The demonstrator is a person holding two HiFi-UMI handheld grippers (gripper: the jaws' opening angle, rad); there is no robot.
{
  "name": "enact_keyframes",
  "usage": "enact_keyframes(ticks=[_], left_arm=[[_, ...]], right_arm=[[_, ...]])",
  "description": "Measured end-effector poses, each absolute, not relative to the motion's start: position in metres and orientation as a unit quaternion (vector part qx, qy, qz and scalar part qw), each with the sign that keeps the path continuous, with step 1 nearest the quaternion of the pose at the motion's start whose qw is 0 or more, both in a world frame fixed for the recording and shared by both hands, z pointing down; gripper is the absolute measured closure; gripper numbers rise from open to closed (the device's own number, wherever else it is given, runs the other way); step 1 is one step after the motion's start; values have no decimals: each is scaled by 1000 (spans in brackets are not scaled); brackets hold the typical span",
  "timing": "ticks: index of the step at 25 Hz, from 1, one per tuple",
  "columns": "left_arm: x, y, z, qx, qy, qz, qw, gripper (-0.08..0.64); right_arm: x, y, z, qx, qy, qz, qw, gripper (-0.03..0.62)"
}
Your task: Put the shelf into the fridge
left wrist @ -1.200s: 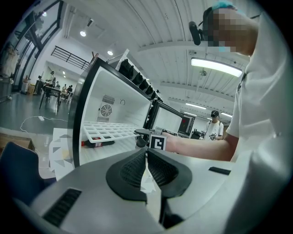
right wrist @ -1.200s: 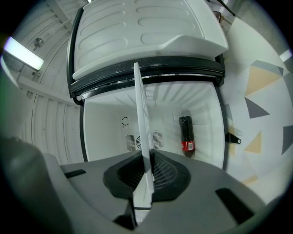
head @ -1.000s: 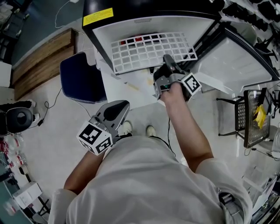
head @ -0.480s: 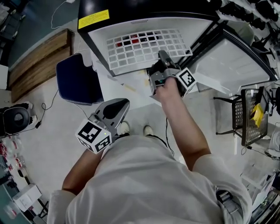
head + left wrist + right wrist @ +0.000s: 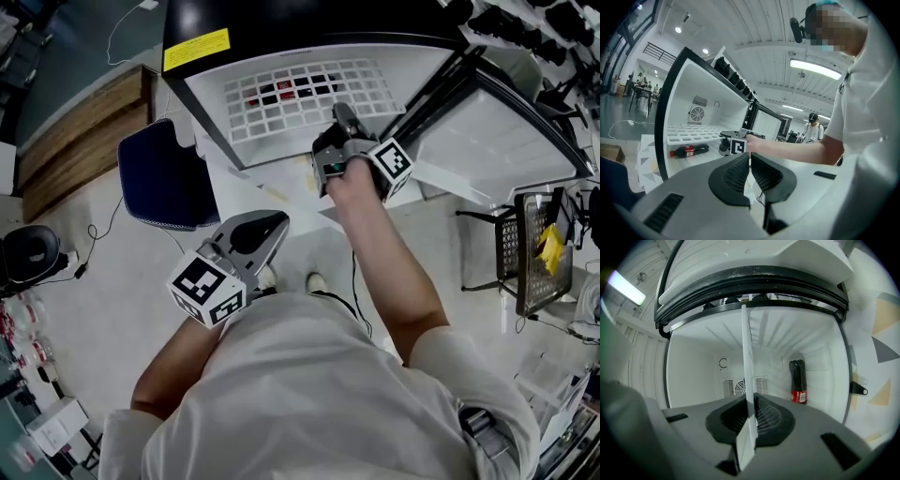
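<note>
- Shelf (image 5: 309, 94): white wire grid, lying flat, mostly inside the fridge (image 5: 281, 19), near edge at the open mouth.
- Seen edge-on in the right gripper view, as a thin white line (image 5: 747, 357) running straight ahead from the pads toward the back wall.
- Long side across the fridge width; way in is directly away from the person, in line with the right claw itself.
- Right claw (image 5: 750, 416): clenched on the shelf's near edge, one pad on each side of the wire; in the head view (image 5: 339, 122) gripping right of the edge's middle.
- Clearly the nearer hand; the only one touching the shelf.
- Left claw (image 5: 750, 169): pads drawn together with only a slit between, nothing in them; held low by the person's waist (image 5: 258, 234), well apart from the fridge.
- Bottle (image 5: 798, 380): lying on the fridge floor under the shelf, showing through the grid in the head view.
- Door (image 5: 487, 131): swung open to the right.
- Likely step: sliding the shelf the last way home.
- Side ledges not made out, so seating cannot be confirmed.
- Risk, as a guess: an off-centre, one-handed hold could skew or tip the grid and jam it against a wall.
</note>
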State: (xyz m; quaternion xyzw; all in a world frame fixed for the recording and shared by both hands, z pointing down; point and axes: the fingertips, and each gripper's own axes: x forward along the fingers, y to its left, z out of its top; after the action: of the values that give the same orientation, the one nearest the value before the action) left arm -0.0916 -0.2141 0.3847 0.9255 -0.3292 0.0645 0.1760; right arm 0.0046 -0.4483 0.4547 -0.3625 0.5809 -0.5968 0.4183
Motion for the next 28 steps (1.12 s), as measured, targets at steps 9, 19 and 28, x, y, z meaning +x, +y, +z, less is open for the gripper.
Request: enact_keyframes(ticks=[9, 19, 28], left_arm=[[-95, -215, 386, 925, -329, 67, 178, 534], [-93, -214, 388, 925, -328, 67, 180, 534], [-101, -216, 387, 919, -344, 66, 180, 534]], right_arm=[[-1, -468, 453, -366, 586, -592, 415, 560], [-5, -484, 455, -369, 588, -593, 408, 560], [-11, -503, 453, -365, 594, -591, 406, 560]])
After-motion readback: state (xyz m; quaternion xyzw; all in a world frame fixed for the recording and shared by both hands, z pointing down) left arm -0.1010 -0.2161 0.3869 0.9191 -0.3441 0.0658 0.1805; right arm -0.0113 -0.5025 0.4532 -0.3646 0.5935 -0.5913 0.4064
